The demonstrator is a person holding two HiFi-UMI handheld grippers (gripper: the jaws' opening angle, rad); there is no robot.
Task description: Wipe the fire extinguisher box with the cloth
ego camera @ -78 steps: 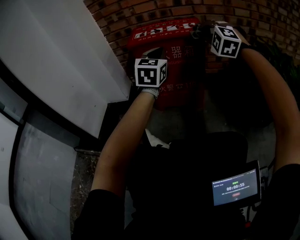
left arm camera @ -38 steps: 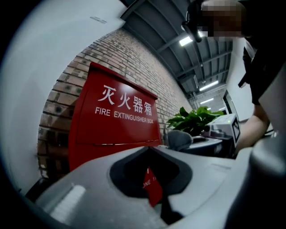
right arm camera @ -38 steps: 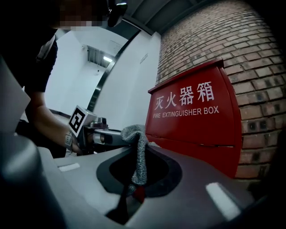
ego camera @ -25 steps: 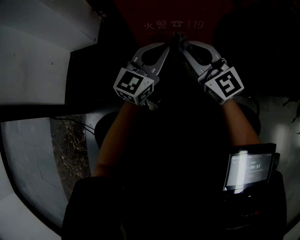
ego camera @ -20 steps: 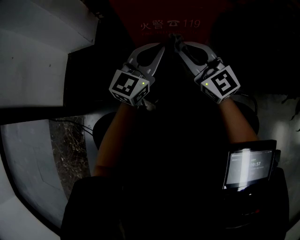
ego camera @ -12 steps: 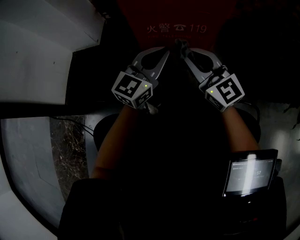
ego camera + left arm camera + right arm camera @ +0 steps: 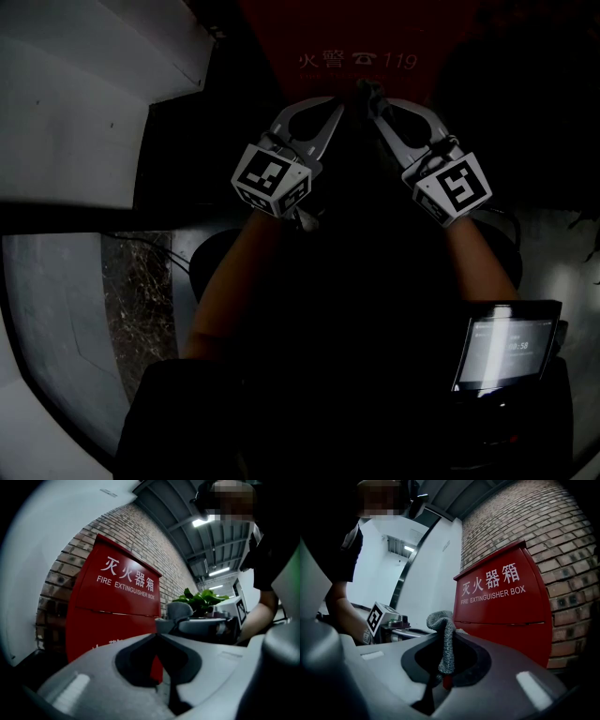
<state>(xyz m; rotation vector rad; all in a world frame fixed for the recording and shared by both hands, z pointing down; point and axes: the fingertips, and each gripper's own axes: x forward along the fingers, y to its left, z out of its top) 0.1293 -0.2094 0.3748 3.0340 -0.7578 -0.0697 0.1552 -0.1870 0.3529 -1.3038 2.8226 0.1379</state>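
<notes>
The right gripper [image 7: 447,632] is clamping its fingers [image 7: 506,672] tight on the grey cloth [image 7: 446,639]. The cloth is running as a thin strip between them, and only a small bunched end is poking out past the tips. The left gripper [image 7: 157,633] is holding nothing, and its fingers [image 7: 89,686] are pressing together at the tips. The red fire extinguisher box [image 7: 506,606] is standing just ahead of both pairs of fingers, against the brick wall [image 7: 562,522]. From the head view the two sets of tips are almost meeting in front of its lower face. I cannot tell whether the cloth is touching the box.

My main worry is how little cloth is sitting beyond the right fingers. If they are pushing hard at the panel, the bare tips may be scraping the paint instead of the fabric wiping it. The narrow pinch is the second risk. Drag across the metal could be tugging the strip out through the fingers and dropping it at the foot of the box. The left fingers are also crowding in beside the right ones, so a sideways stroke may be knocking one gripper into the other. The spot where they are working is lying in deep shadow, so a missed patch would be hard to notice.
</notes>
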